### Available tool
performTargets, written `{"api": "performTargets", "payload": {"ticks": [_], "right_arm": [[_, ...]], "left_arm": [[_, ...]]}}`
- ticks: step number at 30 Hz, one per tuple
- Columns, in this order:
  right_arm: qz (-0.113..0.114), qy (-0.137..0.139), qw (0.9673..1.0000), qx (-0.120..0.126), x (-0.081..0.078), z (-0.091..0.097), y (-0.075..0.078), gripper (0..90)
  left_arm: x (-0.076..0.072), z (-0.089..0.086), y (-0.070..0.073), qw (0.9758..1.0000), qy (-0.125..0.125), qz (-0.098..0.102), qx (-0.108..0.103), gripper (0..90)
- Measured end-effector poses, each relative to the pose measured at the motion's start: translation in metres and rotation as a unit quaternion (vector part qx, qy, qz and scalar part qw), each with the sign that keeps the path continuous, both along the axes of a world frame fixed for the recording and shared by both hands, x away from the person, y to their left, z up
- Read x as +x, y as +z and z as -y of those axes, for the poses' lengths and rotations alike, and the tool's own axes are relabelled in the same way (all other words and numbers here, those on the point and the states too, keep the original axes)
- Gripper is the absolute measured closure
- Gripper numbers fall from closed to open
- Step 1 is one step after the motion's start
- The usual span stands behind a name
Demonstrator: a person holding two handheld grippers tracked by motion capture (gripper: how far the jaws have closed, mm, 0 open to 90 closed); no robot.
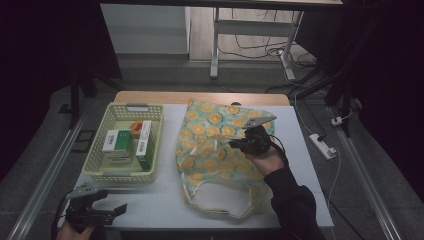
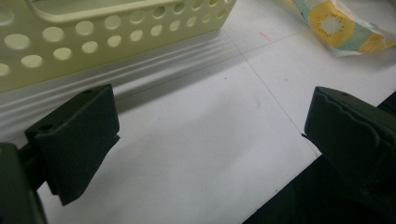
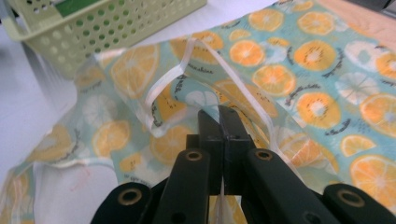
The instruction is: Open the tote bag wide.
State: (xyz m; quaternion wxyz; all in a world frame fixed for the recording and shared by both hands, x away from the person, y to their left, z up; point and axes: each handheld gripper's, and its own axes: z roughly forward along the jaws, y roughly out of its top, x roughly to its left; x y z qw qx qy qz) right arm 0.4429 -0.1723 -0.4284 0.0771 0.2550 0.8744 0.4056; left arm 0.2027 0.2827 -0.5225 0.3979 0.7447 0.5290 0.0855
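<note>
A fabric bag (image 1: 210,145) printed with orange slices lies flat on the white table (image 1: 150,205), its mouth toward the near edge. My right gripper (image 1: 234,144) hovers over the bag's middle, pointing left. In the right gripper view its jaws (image 3: 219,114) stand shut, pinching a white strap handle (image 3: 173,77) and the cloth (image 3: 299,70) under it, which bulges up around the tips. My left gripper (image 1: 107,201) rests low at the table's near left corner, open. In the left gripper view nothing but bare tabletop lies between its pads (image 2: 210,130).
A pale yellow perforated basket (image 1: 100,167) stands left of the bag, holding green-and-white boxes (image 1: 117,142) and a small orange item (image 1: 135,129). Its wall (image 2: 116,28) is just beyond my left gripper. A power strip (image 1: 322,145) and cables lie on the floor at right.
</note>
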Motion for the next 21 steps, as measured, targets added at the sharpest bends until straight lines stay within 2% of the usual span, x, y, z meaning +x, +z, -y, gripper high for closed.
{"api": "performTargets", "payload": {"ticks": [6,11,21], "right_arm": [[0.013,-0.006,0.9998,0.013,0.005,-0.001,0.011,89.6],[0.015,-0.012,0.9995,0.026,0.009,-0.002,0.020,89.6],[0.029,-0.019,0.9985,0.043,0.013,-0.002,0.029,89.6]], "left_arm": [[0.000,0.001,0.000,1.0000,0.001,0.000,0.001,3.3],[0.000,0.000,0.000,1.0000,0.000,-0.001,0.000,3.3],[0.000,0.000,0.000,1.0000,0.001,-0.001,-0.001,3.2]]}}
